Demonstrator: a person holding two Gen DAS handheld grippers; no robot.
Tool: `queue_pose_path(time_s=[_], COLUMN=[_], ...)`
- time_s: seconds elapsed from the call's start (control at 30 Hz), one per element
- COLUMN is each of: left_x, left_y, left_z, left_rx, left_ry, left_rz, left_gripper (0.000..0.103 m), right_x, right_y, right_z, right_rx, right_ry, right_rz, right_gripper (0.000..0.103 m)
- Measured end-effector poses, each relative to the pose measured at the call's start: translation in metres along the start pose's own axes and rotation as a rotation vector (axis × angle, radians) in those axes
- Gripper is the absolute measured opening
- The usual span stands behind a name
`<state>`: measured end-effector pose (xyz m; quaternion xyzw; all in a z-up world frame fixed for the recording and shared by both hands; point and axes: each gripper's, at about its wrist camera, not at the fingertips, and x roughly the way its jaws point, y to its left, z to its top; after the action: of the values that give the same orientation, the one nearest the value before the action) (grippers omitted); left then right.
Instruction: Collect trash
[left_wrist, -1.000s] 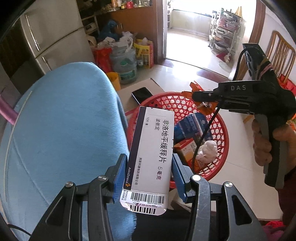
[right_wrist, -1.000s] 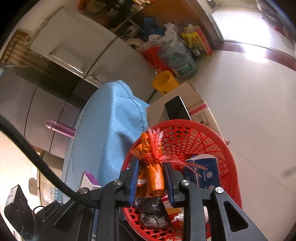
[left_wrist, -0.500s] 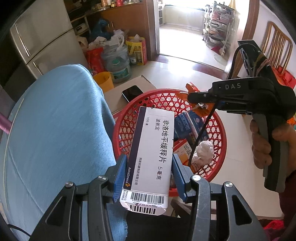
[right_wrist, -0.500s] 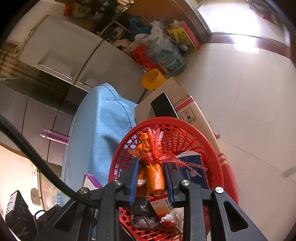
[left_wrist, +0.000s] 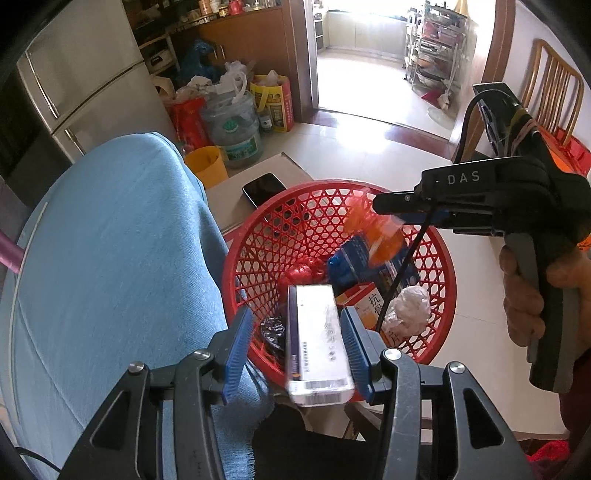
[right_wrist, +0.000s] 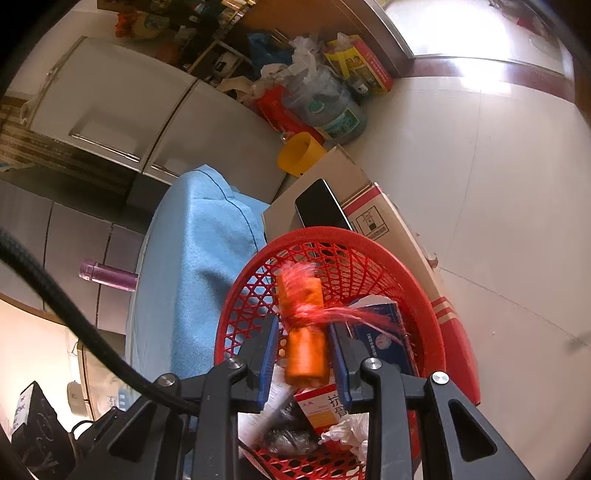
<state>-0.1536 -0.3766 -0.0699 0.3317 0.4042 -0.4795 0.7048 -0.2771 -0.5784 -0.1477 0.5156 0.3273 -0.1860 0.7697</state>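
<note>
A red plastic mesh basket (left_wrist: 295, 221) (right_wrist: 417, 288) sits beside a blue-cloth-covered table and holds trash: a blue box (left_wrist: 354, 266), an orange-and-white box (left_wrist: 365, 301), a crumpled white tissue (left_wrist: 406, 306). My left gripper (left_wrist: 297, 345) is open over the basket's near rim; a white medicine box (left_wrist: 317, 339), blurred, drops between its blue pads, touching neither. My right gripper (right_wrist: 303, 354) is open above the basket; an orange wrapper tied with red string (right_wrist: 303, 332) (left_wrist: 380, 236), blurred, falls between its pads.
A black phone (left_wrist: 264, 188) lies on a cardboard box (right_wrist: 376, 218) behind the basket. The blue cloth (left_wrist: 110, 258) fills the left. A yellow cup (left_wrist: 207, 166), water jug (left_wrist: 236, 136), bags and a fridge (left_wrist: 81, 88) stand behind. A wooden chair (left_wrist: 554, 92) is at right.
Both grippers have opened. The white medicine box has turned on edge and is falling from the left gripper; the orange wrapper is slipping from the right gripper. Both moved further over the basket.
</note>
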Motion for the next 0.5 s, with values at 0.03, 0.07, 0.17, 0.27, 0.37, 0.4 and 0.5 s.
queue_pose_path(time_s=[0.03,0.07,0.17,0.27,0.37,0.4,0.5], left_x=[0.0,0.001,0.001,-0.004,-0.01,-0.011,-0.018], left_y=[0.0,0.001,0.002,0.005,0.01,0.011,0.018], left_z=[0.0,0.0,-0.001,-0.003,-0.004,-0.004,-0.007], left_rx=[0.0,-0.001,-0.006,-0.011,-0.032,-0.041,-0.066], left_ry=[0.0,0.002,0.003,-0.008,-0.019,-0.021,-0.033], left_rz=[0.002,0.002,0.005,0.017,0.025,0.028,0.044], left_gripper=[0.05,0.05,0.053,0.058,0.06,0.06,0.06], right_x=[0.0,-0.001,-0.001,-0.002,-0.003,-0.003,-0.003], right_y=[0.0,0.001,0.003,0.007,0.012,0.014,0.024], right_z=[0.0,0.0,0.001,0.0,0.0,-0.001,-0.003], right_rx=[0.002,0.006,0.012,0.004,-0.005,-0.01,-0.037], right_ry=[-0.001,0.001,0.003,0.002,0.001,0.0,0.003], right_rz=[0.001,0.005,0.005,0.001,0.0,-0.003,-0.01], right_gripper=[0.031,0.031,0.031,0.031,0.031,0.031,0.031])
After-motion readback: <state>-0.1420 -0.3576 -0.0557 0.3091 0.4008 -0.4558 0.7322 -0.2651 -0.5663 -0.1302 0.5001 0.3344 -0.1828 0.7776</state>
